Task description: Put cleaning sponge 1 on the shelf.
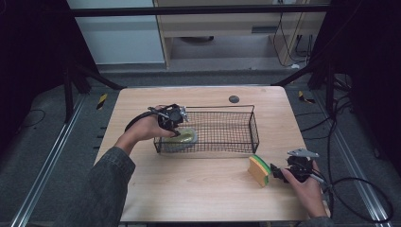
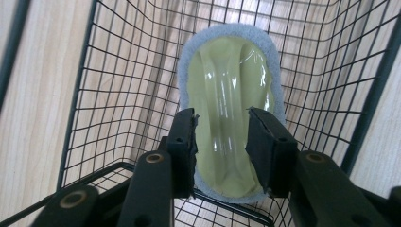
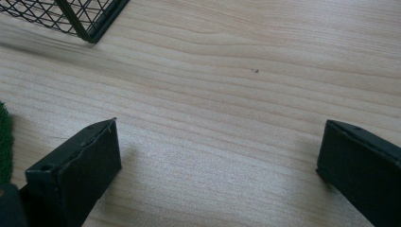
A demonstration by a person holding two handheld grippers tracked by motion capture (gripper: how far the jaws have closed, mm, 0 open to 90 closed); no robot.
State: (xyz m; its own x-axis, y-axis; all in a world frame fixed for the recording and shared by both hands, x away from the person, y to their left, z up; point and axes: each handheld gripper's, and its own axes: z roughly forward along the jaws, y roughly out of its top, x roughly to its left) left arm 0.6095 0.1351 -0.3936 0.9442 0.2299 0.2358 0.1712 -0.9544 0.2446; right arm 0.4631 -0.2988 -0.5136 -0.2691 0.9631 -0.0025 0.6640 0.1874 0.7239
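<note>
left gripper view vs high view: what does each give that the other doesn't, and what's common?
Left gripper view: close detail. The left tongs have their pads against both sides of the pale green pad, whose glossy face is creased down the middle inside a blue-grey fuzzy rim.
High view: layout. A yellow-green sponge sits on the table outside the basket, with the open right tongs beside it.
Both: the pad inside the black wire basket, with the left tongs on it.
</note>
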